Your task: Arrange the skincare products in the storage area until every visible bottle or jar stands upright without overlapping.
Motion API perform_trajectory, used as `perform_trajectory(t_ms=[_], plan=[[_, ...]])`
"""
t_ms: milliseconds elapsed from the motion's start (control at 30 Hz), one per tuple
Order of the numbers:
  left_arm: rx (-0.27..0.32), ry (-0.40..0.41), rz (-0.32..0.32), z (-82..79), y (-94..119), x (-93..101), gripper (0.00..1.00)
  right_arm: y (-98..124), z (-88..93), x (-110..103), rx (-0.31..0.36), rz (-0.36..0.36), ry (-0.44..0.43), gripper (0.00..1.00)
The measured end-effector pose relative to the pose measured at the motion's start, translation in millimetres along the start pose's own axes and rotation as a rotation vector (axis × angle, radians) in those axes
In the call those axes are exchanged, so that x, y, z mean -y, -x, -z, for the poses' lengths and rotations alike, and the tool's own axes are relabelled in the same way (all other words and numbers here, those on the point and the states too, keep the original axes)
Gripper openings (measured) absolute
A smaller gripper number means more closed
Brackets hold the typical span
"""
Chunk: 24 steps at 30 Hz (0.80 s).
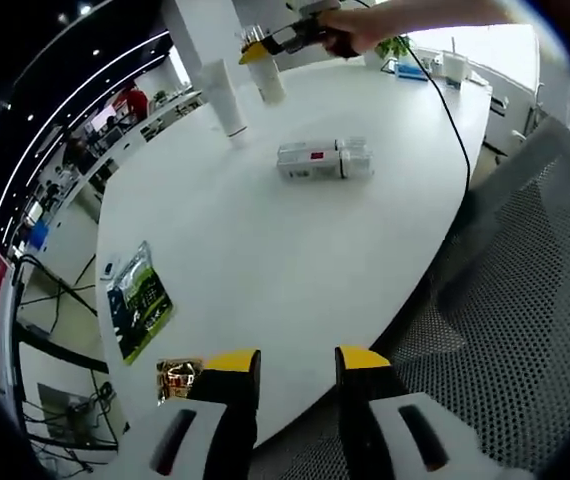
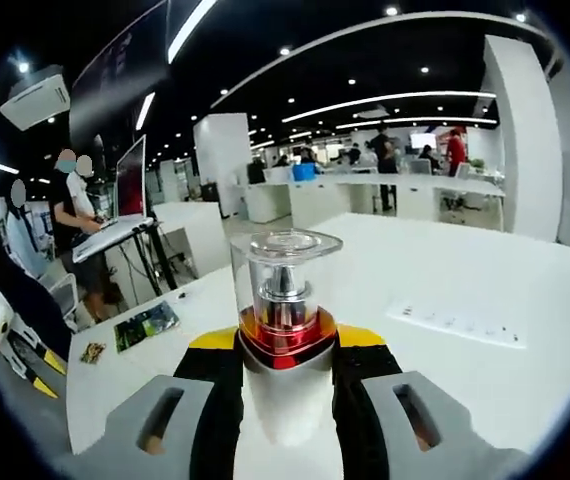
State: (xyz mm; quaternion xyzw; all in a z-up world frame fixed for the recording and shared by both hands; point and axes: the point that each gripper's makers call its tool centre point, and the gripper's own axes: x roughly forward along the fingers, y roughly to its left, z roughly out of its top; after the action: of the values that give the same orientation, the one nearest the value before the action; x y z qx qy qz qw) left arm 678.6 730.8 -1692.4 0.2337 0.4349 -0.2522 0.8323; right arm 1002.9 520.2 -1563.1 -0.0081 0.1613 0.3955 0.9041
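no legible text anywhere. markings on the green packet (image 1: 139, 298) near the white table's (image 1: 265, 250) edge too blurred to read; same for the red patch on the box (image 1: 310, 161) lying farther in on the table, and for the small gold packet (image 1: 178, 378) just beside the green packet. faint row of marks on the sheet (image 2: 457, 323) on the table, unreadable.

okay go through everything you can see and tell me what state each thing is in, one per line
Left gripper: open, holding nothing, near the table edge.
Right gripper: shut on the pump bottle, lifted above the table.
Pump bottle: held upright between the fingers, clear cap on.
White tube: standing upright on the table.
Silver bottles: lying on their sides, touching.
Green packet: lying flat.
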Motion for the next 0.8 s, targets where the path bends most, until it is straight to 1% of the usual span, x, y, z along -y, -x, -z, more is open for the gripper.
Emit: perform_trajectory(t_ms=[133,233,300,400,467,567,800], plan=[[-0.004,0.000,0.008,0.9,-0.8,1.8,0.30,-4.6,3.3,3.8,-0.004,-0.001,0.013,0.30],[0.007,0.004,0.012,-0.8,-0.9,2.8,0.30,-6.4,6.1,6.9,-0.005,0.001,0.012,0.30],[0.001,-0.001,0.010,-0.1,-0.9,2.4,0.30,-8.1,8.3,9.0,-0.008,-0.001,0.013,0.30],[-0.005,0.001,0.007,1.4,-1.4,1.8,0.30,-11.6,13.3,11.4,-0.020,-0.003,0.031,0.30],[0.004,0.007,-0.007,0.1,-0.7,-1.3,0.30,-13.6,15.4,12.6,-0.021,-0.003,0.053,0.30],[0.010,0.007,-0.011,-0.6,-0.5,-1.8,0.30,-16.1,17.5,14.5,-0.018,-0.009,0.072,0.30],[-0.008,0.016,-0.010,3.1,-1.4,-2.5,0.30,-24.0,24.5,22.6,-0.028,-0.014,0.069,0.30]])
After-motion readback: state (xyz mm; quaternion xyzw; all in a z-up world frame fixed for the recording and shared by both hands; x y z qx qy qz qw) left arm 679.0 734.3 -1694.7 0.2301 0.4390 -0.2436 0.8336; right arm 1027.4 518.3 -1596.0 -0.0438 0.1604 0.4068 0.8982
